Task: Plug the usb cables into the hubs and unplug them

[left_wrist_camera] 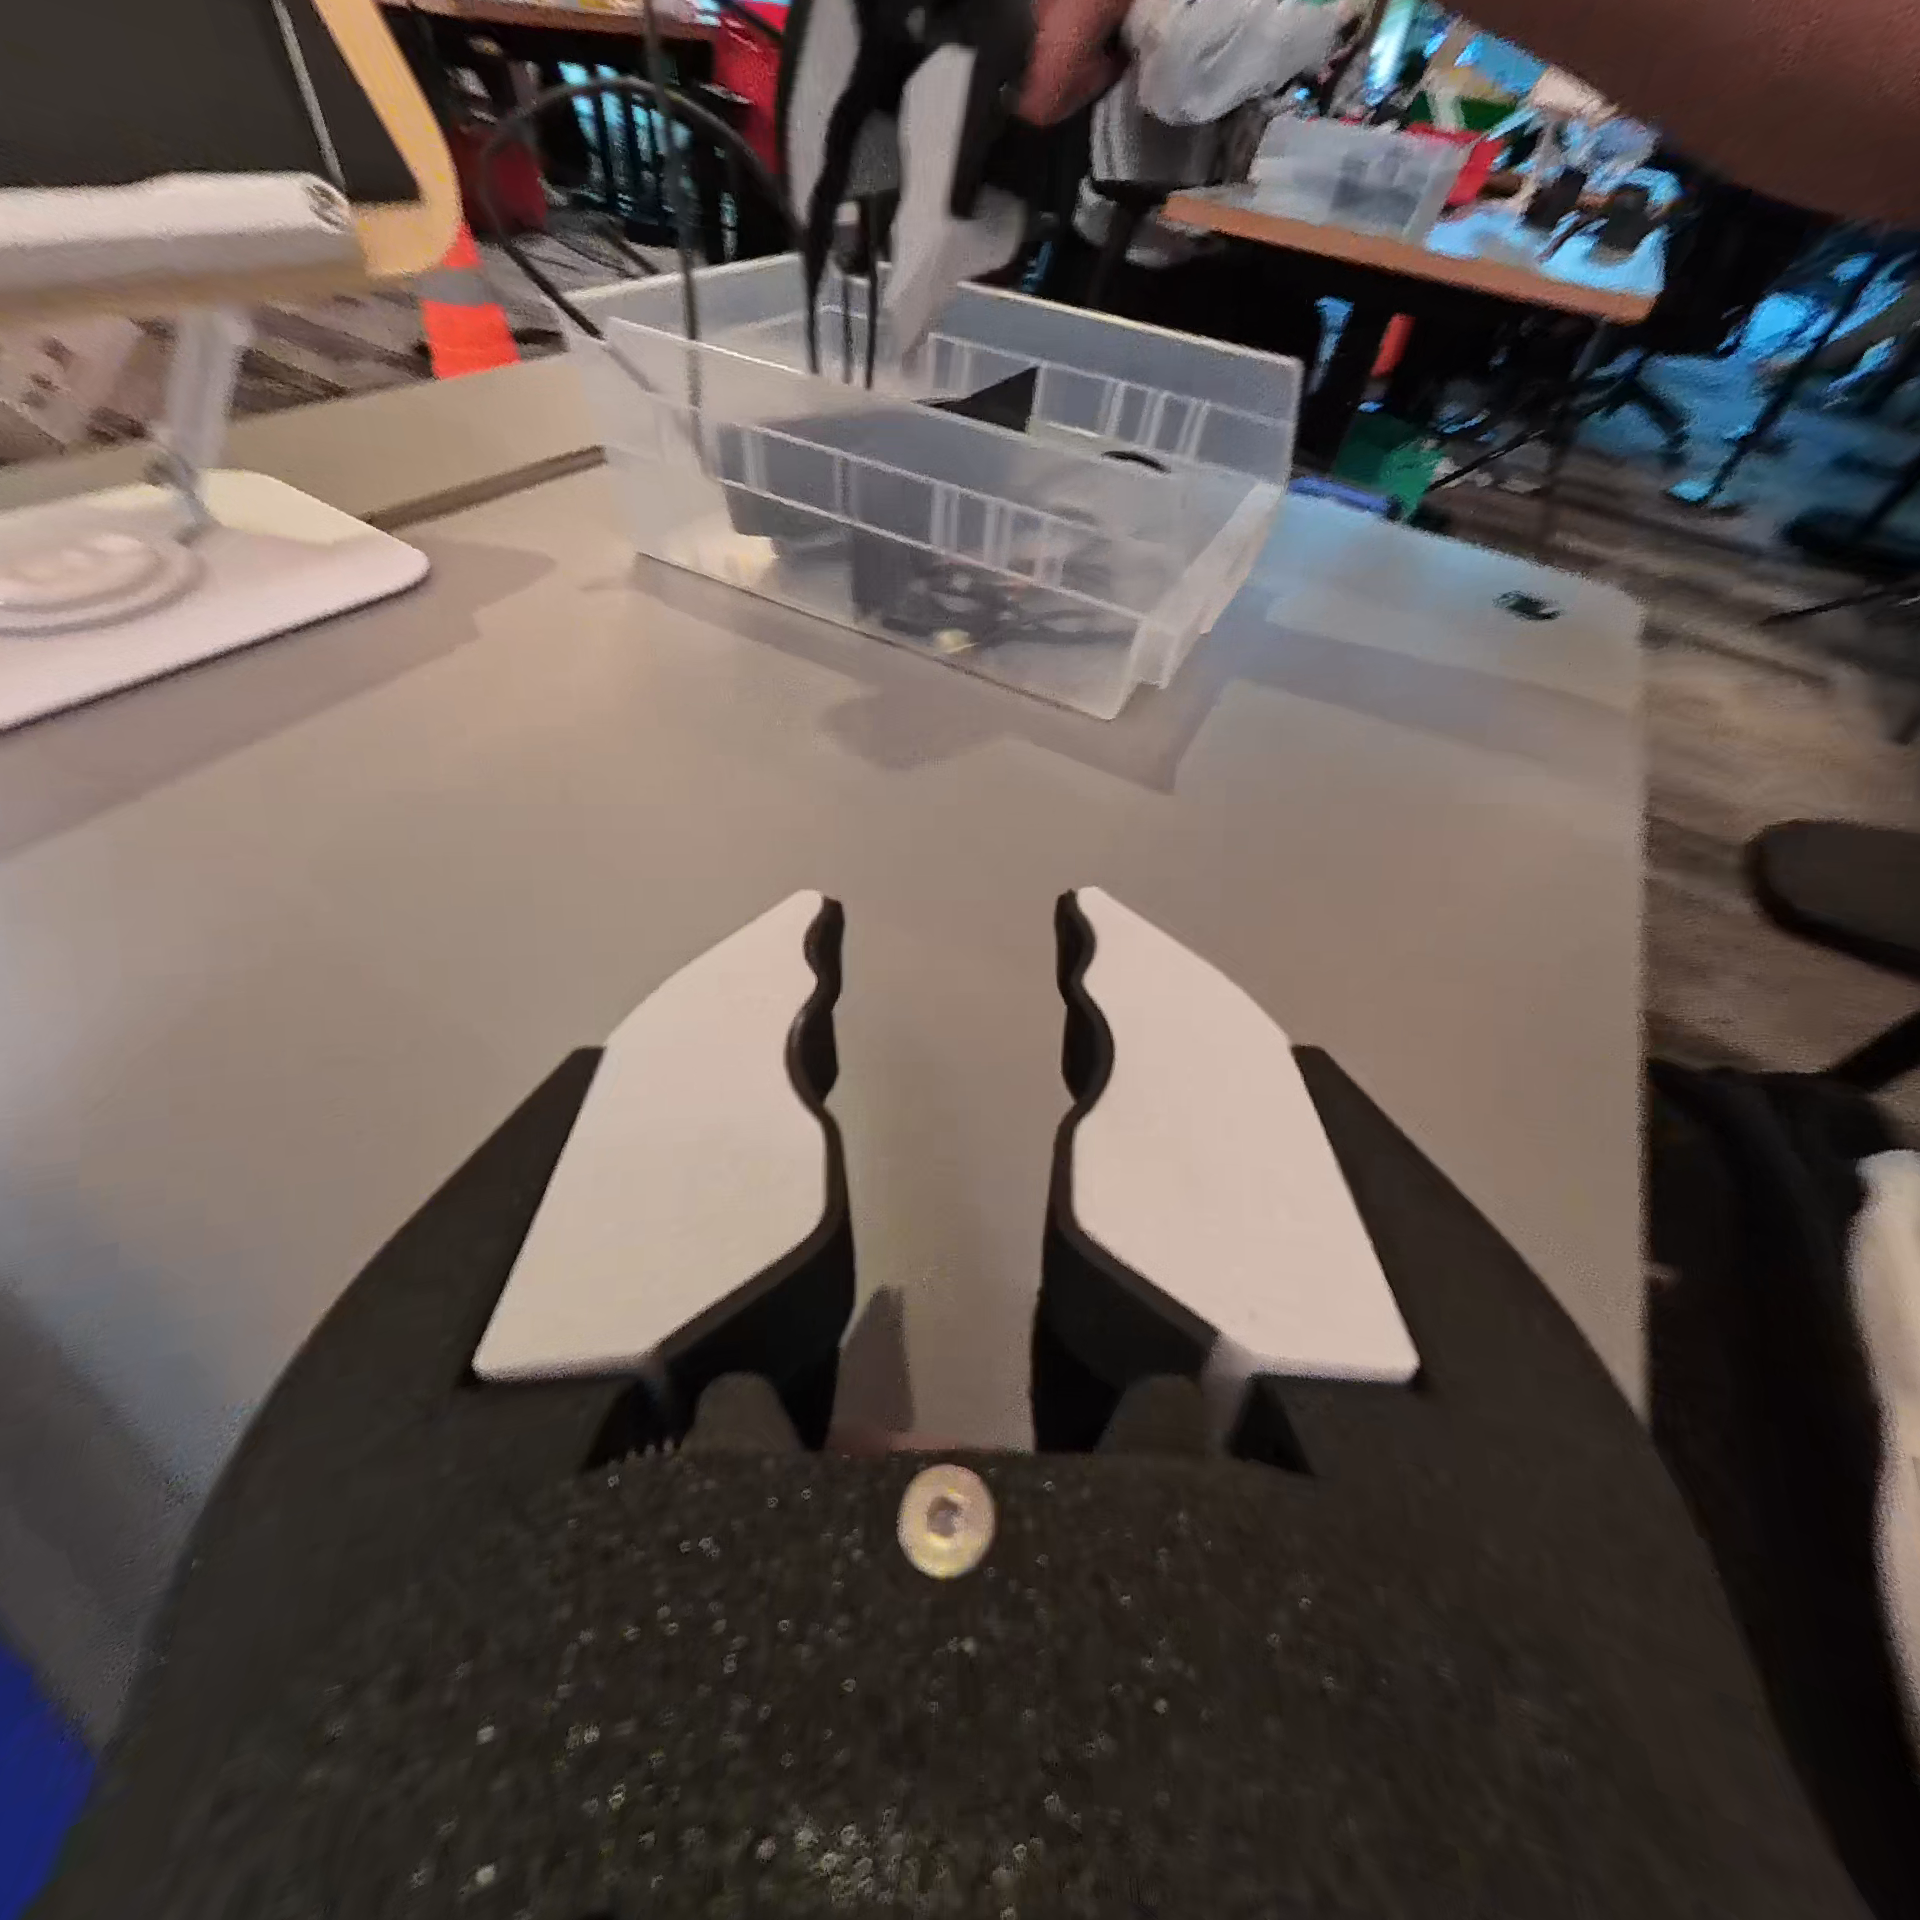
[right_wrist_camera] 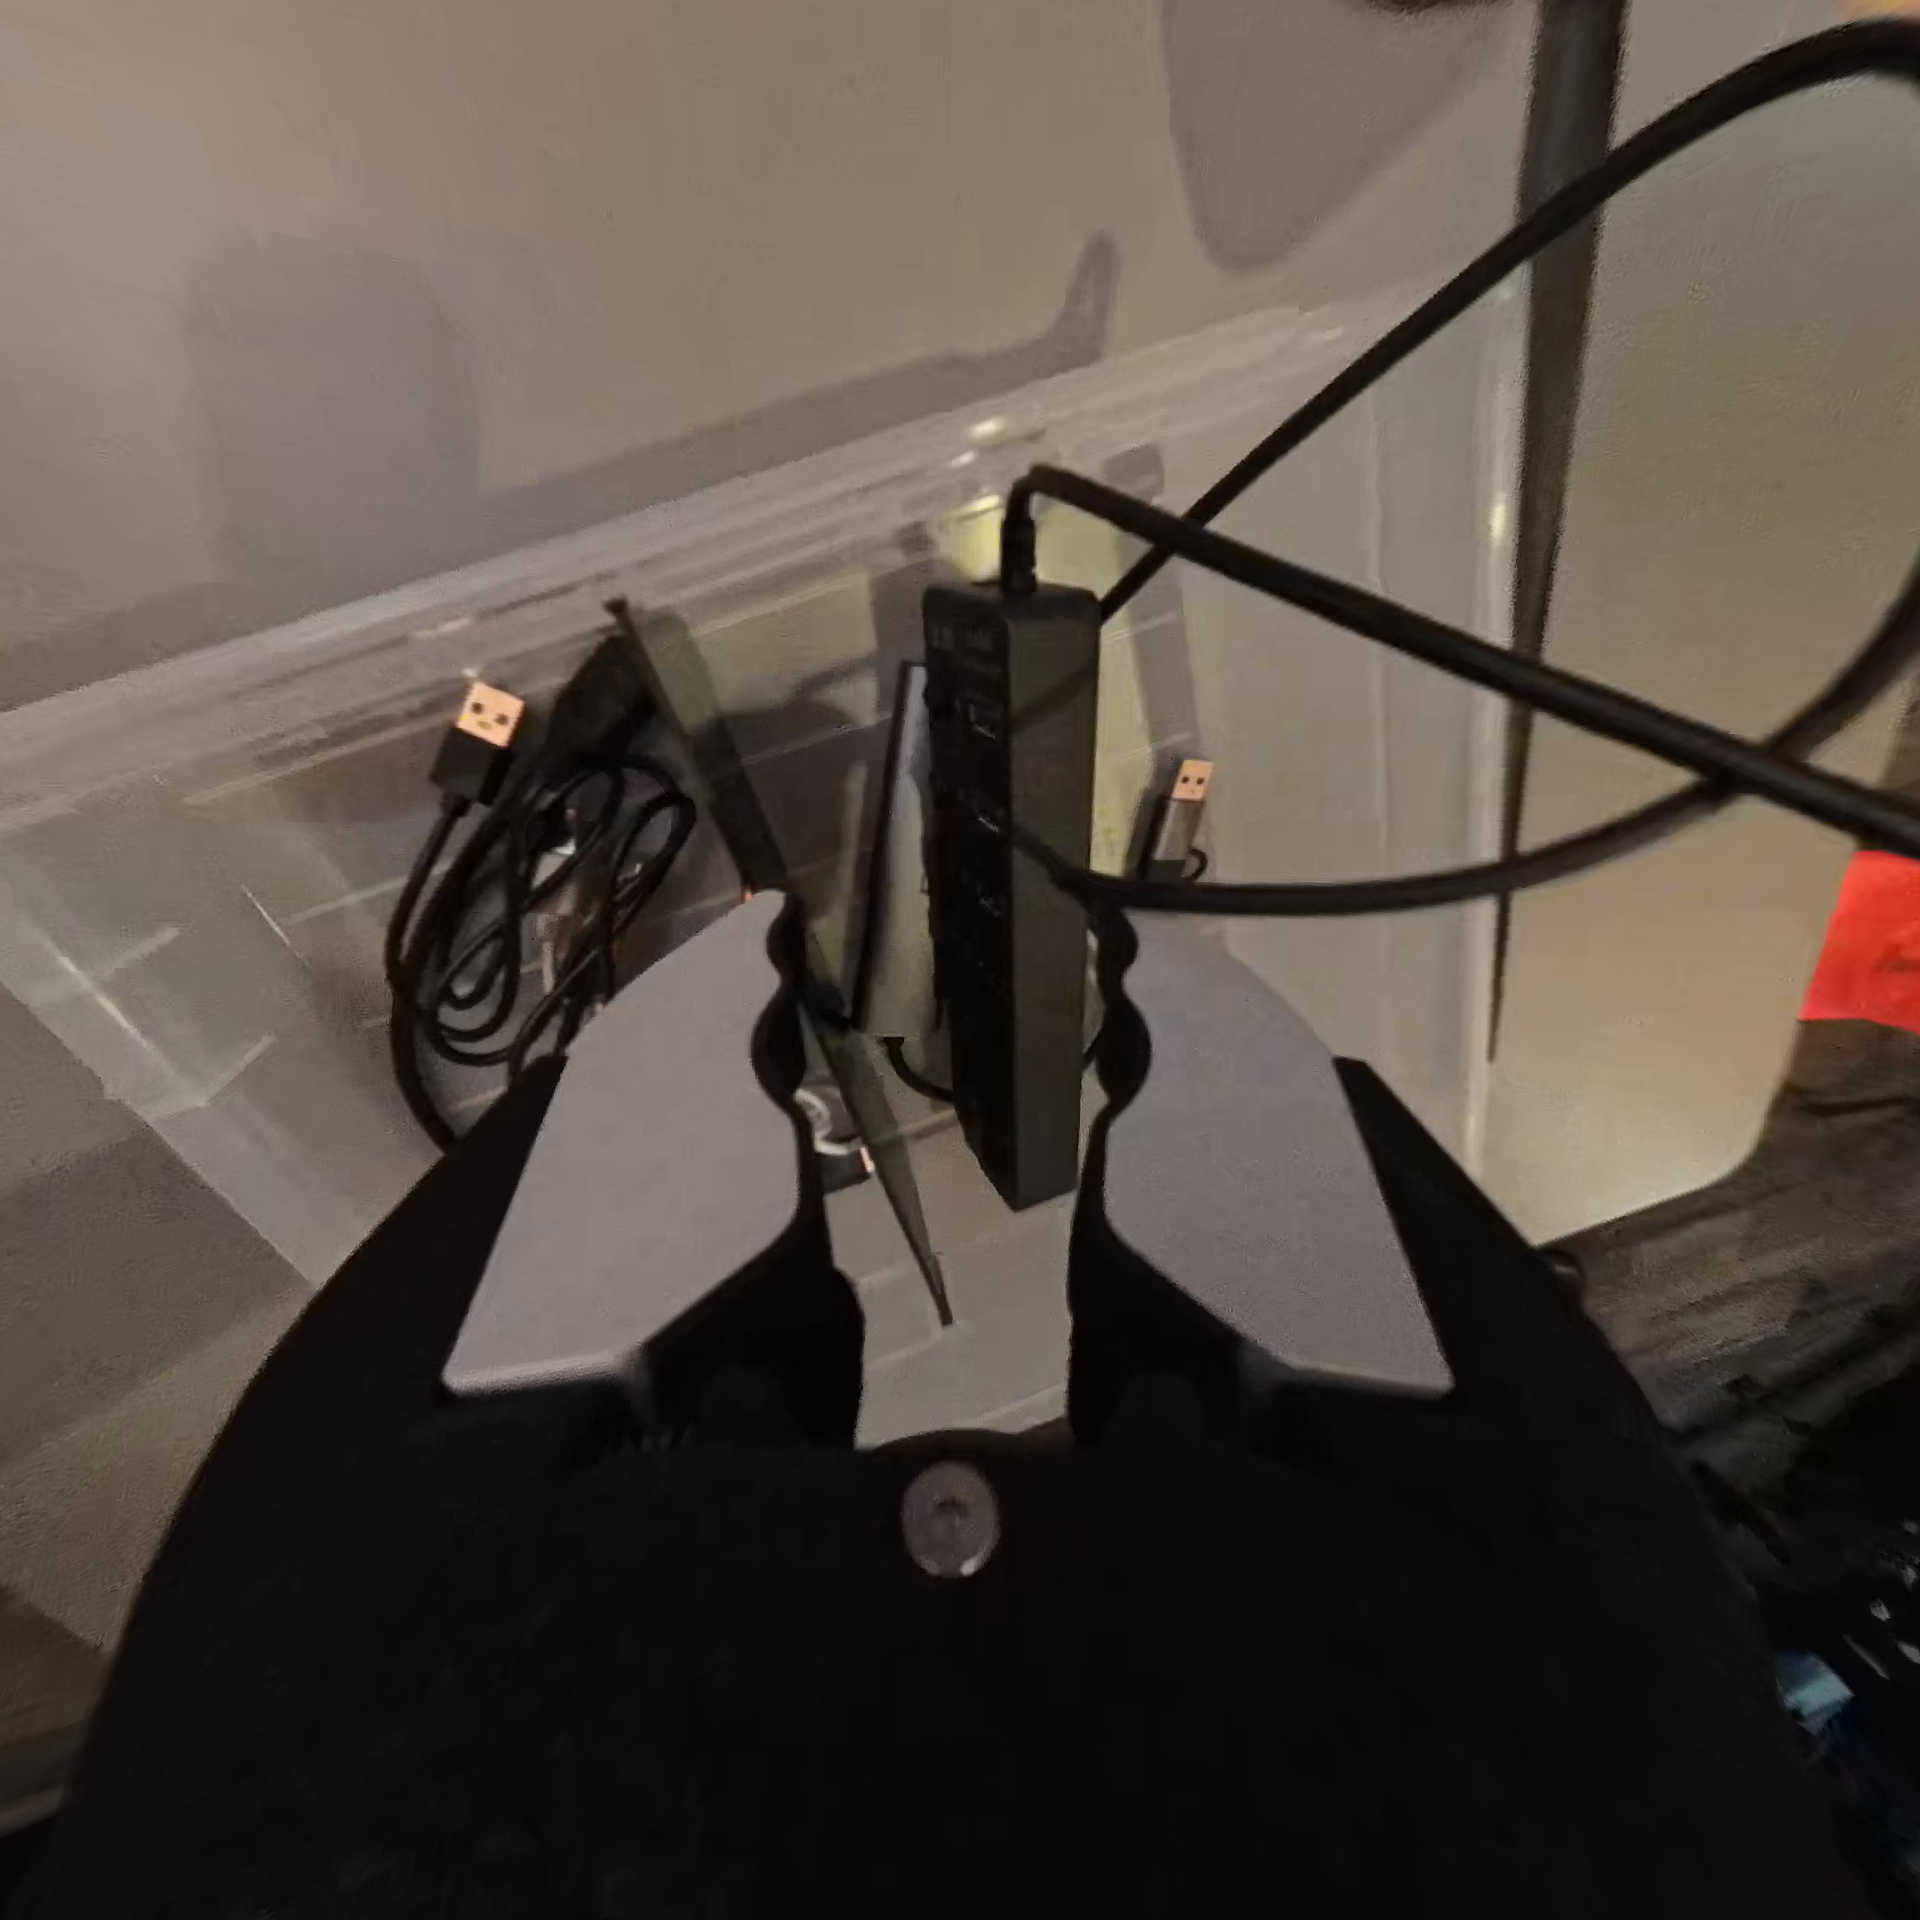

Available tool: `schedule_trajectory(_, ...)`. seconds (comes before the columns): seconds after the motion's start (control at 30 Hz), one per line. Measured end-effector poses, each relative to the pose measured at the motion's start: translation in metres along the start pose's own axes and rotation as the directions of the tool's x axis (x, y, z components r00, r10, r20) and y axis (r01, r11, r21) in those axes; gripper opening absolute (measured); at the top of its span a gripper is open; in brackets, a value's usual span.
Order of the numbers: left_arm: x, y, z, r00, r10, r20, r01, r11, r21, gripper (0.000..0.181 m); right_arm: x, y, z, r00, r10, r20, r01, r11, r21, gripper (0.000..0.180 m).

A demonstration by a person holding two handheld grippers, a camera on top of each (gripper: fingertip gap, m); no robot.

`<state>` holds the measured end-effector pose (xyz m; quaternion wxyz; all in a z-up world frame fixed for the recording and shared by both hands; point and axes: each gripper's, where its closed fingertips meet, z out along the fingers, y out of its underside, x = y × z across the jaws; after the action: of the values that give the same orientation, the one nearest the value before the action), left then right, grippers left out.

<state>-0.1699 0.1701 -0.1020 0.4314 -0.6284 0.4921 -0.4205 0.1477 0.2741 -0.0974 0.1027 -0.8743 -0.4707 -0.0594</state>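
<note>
A clear plastic bin (left_wrist_camera: 1195,582) stands on the grey table ahead of my left gripper (left_wrist_camera: 948,914), which is open and empty low over the table. My right gripper (left_wrist_camera: 914,281) reaches down into the bin from above. In the right wrist view the right gripper (right_wrist_camera: 951,935) is open with a black USB hub (right_wrist_camera: 1023,883) standing upright between its fingers, close to the right finger. The hub's black cable (right_wrist_camera: 1455,644) loops up to the right. A coiled black USB cable (right_wrist_camera: 530,914) with its plug (right_wrist_camera: 488,722) lies at the left. Another USB plug (right_wrist_camera: 1193,781) sits right of the hub.
A white stand with a flat base (left_wrist_camera: 208,582) sits at the table's left. An orange cone (left_wrist_camera: 468,312) is behind it. The table's right edge (left_wrist_camera: 1642,935) drops to the floor, with a black chair (left_wrist_camera: 1849,894) beyond. A dark divider (right_wrist_camera: 727,769) stands inside the bin.
</note>
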Motion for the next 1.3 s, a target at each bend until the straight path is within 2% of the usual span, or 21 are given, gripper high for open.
schedule_trajectory(0.07, -0.010, -0.001, -0.005, 0.996, 0.045, 0.072, -0.045, 0.999, 0.000, 0.042, -0.014, -0.001, -0.023, 0.999, 0.018, -0.040, -0.013, 0.995, 0.101, 0.049)
schedule_trajectory(0.13, -0.014, -0.008, -0.012, 0.993, 0.030, 0.113, -0.035, 0.999, 0.039, 0.043, -0.032, 0.010, -0.040, 0.998, 0.037, -0.054, -0.029, 0.990, 0.135, 0.040)
schedule_trajectory(0.2, -0.018, -0.016, -0.023, 0.989, -0.013, 0.149, 0.003, 0.998, 0.070, 0.042, -0.051, 0.044, -0.048, 0.998, 0.054, -0.038, -0.053, 0.998, 0.019, 0.042)
schedule_trajectory(0.27, -0.020, -0.022, -0.037, 0.982, -0.045, 0.184, 0.029, 0.996, 0.089, 0.042, -0.053, 0.081, -0.062, 0.984, 0.115, -0.140, -0.130, 0.986, -0.103, 0.044)
schedule_trajectory(0.3, -0.021, -0.024, -0.047, 0.976, -0.054, 0.209, 0.034, 0.994, 0.099, 0.042, -0.055, 0.092, -0.073, 0.969, 0.158, -0.191, -0.180, 0.978, -0.107, 0.043)
schedule_trajectory(0.33, -0.023, -0.026, -0.058, 0.968, -0.059, 0.245, 0.031, 0.993, 0.115, 0.042, -0.059, 0.093, -0.084, 0.950, 0.210, -0.233, -0.225, 0.974, -0.038, 0.043)
schedule_trajectory(0.4, -0.028, -0.026, -0.087, 0.940, -0.063, 0.334, 0.013, 0.989, 0.149, 0.043, -0.075, 0.071, -0.109, 0.902, 0.358, -0.239, -0.297, 0.920, 0.258, 0.042)
schedule_trajectory(0.47, -0.036, -0.019, -0.120, 0.899, -0.075, 0.432, 0.004, 0.987, 0.163, 0.042, -0.097, 0.047, -0.133, 0.843, 0.512, -0.164, -0.340, 0.744, 0.575, 0.042)
schedule_trajectory(0.53, -0.047, -0.004, -0.155, 0.843, -0.104, 0.528, 0.029, 0.989, 0.148, 0.040, -0.124, 0.040, -0.135, 0.783, 0.617, -0.083, -0.359, 0.556, 0.750, 0.042)
schedule_trajectory(0.57, -0.053, 0.004, -0.173, 0.807, -0.123, 0.578, 0.049, 0.989, 0.142, 0.038, -0.133, 0.043, -0.126, 0.732, 0.678, -0.066, -0.377, 0.484, 0.790, 0.038)
schedule_trajectory(0.6, -0.059, 0.012, -0.192, 0.767, -0.139, 0.626, 0.067, 0.988, 0.137, 0.036, -0.139, 0.052, -0.114, 0.639, 0.768, -0.044, -0.418, 0.395, 0.818, 0.036)
schedule_trajectory(0.7, -0.079, 0.036, -0.234, 0.670, -0.133, 0.730, 0.099, 0.991, 0.089, 0.034, -0.168, 0.073, -0.077, 0.344, 0.926, 0.153, -0.478, 0.032, 0.878, 0.036)
schedule_trajectory(0.73, -0.085, 0.041, -0.240, 0.666, -0.116, 0.737, 0.092, 0.993, 0.073, 0.034, -0.182, 0.076, -0.064, 0.296, 0.938, 0.181, -0.483, -0.017, 0.875, 0.033)
schedule_trajectory(0.8, -0.095, 0.046, -0.242, 0.677, -0.127, 0.725, 0.110, 0.991, 0.072, 0.037, -0.200, 0.070, -0.048, 0.285, 0.937, 0.203, -0.542, -0.017, 0.840, 0.034)
schedule_trajectory(1.07, -0.116, 0.049, -0.207, 0.737, -0.285, 0.613, 0.257, 0.957, 0.136, 0.039, -0.197, 0.086, -0.035, 0.321, 0.940, -0.116, -0.492, 0.271, 0.827, 0.036)
schedule_trajectory(1.2, -0.108, 0.049, -0.199, 0.753, -0.254, 0.608, 0.241, 0.965, 0.104, 0.039, -0.197, 0.090, -0.031, 0.308, 0.950, -0.053, -0.525, 0.216, 0.823, 0.036)
schedule_trajectory(1.3, -0.103, 0.049, -0.202, 0.750, -0.216, 0.625, 0.207, 0.974, 0.089, 0.038, -0.196, 0.092, -0.033, 0.303, 0.952, -0.047, -0.527, 0.208, 0.824, 0.036)
